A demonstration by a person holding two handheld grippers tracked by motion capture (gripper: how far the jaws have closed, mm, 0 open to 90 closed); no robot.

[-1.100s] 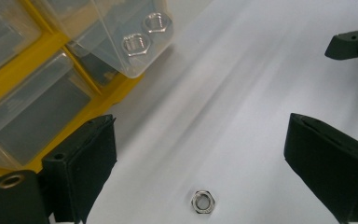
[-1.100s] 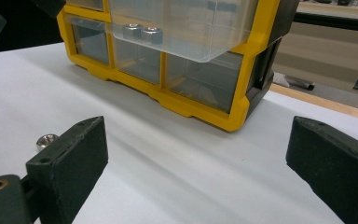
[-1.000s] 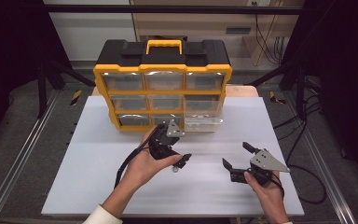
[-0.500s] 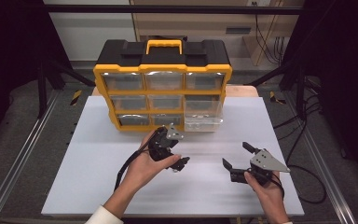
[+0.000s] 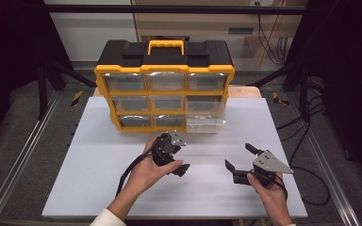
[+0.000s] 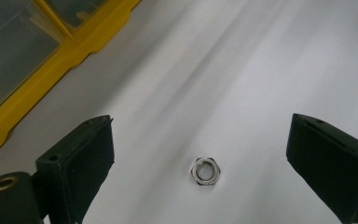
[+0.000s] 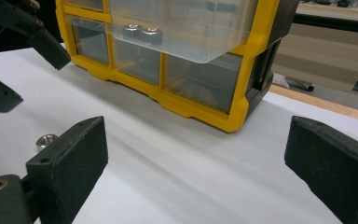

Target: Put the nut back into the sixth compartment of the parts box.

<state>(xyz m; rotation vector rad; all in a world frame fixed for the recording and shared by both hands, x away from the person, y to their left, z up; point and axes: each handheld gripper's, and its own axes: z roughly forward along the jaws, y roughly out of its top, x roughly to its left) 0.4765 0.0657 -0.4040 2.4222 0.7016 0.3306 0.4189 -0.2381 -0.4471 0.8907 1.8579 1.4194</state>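
A small steel hex nut lies flat on the white table, between the wide-apart jaws of my left gripper, which hangs just above it and is open. In the high view the left gripper sits in front of the yellow drawer organizer. My right gripper is open and empty at the right front, aimed at the organizer. From there I see the same nut beside its left jaw, and the left gripper above it.
One clear drawer is pulled out at the organizer's right side; two nuts lie in it. The white table top spreads to the left and front. Cables trail off the right edge.
My left gripper has come down and a little toward the person, closer to the table. The right gripper has stayed still.
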